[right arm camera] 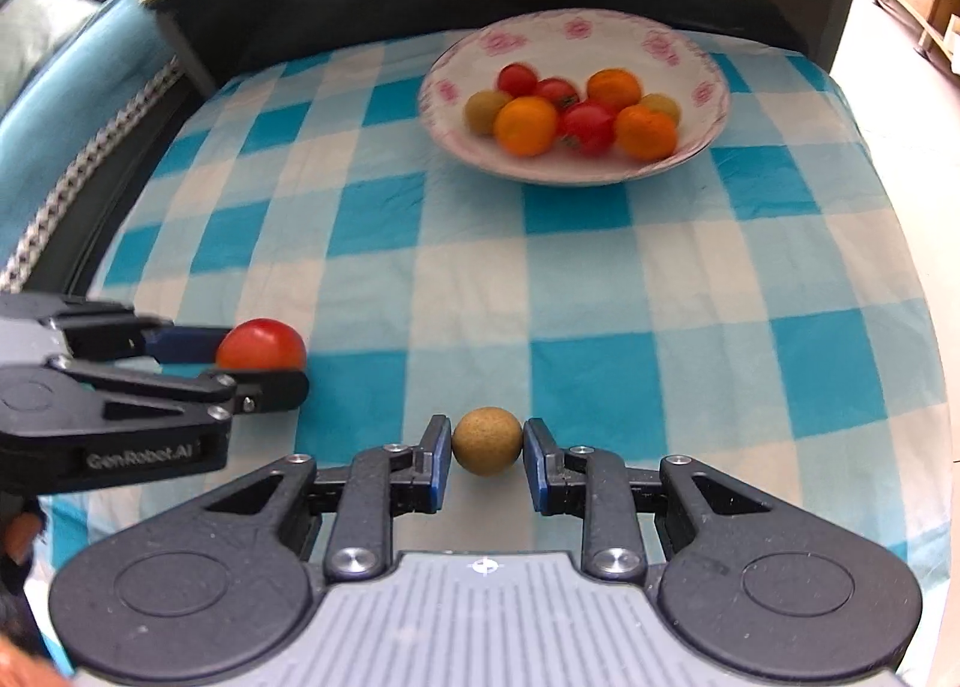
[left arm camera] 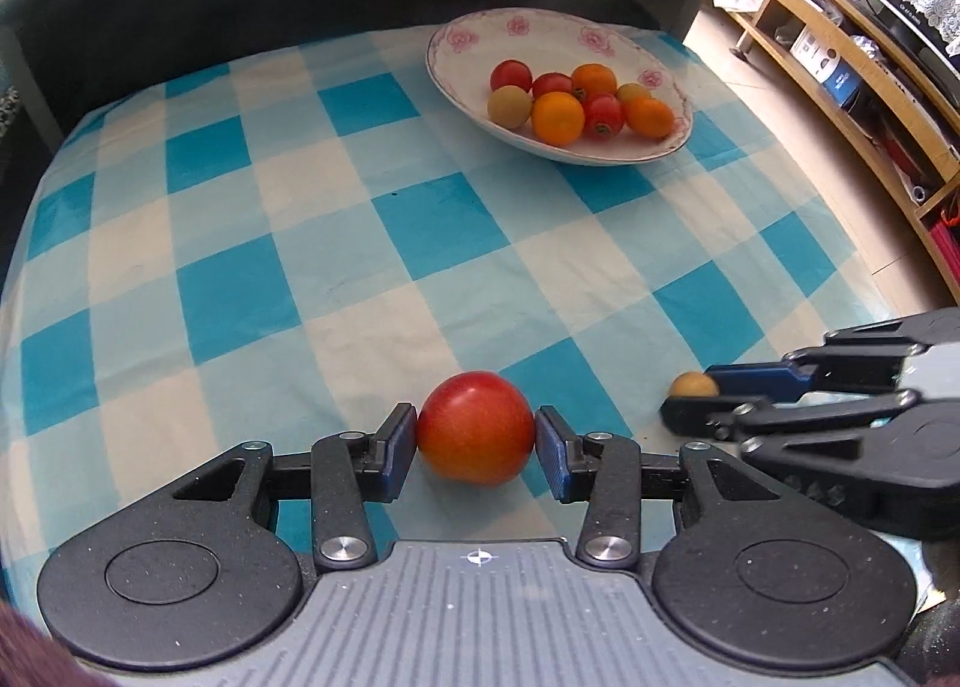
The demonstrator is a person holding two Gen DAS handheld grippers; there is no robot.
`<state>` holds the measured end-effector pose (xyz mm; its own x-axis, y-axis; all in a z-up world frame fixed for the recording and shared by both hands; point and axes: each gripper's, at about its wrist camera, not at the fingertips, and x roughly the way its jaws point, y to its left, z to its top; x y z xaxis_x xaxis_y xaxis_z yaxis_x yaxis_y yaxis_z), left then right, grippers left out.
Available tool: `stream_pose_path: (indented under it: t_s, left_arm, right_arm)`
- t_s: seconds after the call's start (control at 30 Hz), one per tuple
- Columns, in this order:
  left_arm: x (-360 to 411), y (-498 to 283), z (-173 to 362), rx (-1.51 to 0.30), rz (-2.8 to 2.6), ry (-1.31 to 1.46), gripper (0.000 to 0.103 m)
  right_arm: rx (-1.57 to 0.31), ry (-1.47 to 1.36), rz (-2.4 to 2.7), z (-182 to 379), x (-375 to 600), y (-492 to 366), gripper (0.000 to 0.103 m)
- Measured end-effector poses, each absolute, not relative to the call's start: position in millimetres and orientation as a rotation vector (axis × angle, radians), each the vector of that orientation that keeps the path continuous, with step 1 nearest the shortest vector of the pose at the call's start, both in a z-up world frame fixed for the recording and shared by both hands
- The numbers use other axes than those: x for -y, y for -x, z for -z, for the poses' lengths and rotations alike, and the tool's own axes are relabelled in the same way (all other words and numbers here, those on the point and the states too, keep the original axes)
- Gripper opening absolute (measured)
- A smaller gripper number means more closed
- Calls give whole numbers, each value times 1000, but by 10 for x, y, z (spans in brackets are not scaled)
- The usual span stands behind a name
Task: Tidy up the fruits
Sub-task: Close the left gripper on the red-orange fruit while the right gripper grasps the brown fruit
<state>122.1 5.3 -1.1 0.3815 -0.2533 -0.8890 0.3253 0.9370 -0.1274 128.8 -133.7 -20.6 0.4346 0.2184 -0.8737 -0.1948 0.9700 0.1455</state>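
We have both fruits gripped — left gripper [left arm camera: 475,444] clamps the round red tomato [left arm camera: 475,428], right gripper [right arm camera: 486,456] the small tan longan [right arm camera: 486,440], low centre. Next: carry both to the flowered white bowl [left arm camera: 462,64], upper frame.

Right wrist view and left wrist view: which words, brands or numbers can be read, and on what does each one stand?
"GenRobot.AI": on the side of the left gripper, seen in the right wrist view.
Boxes on the wooden shelf in the left wrist view: print too small to read.
Nothing else legible.

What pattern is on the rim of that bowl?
Pink flowers on white bowl, clearest in the left wrist view.
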Motion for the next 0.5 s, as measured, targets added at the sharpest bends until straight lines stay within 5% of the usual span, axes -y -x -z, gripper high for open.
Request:
stream_pose_path:
  t_s: [0.5]
  left_arm:
    - [-2, -1381, -7, -1095, 364, -18, 65]
  right_arm:
    - [-1109, -34, -235, 233, 1348, -1313, 37]
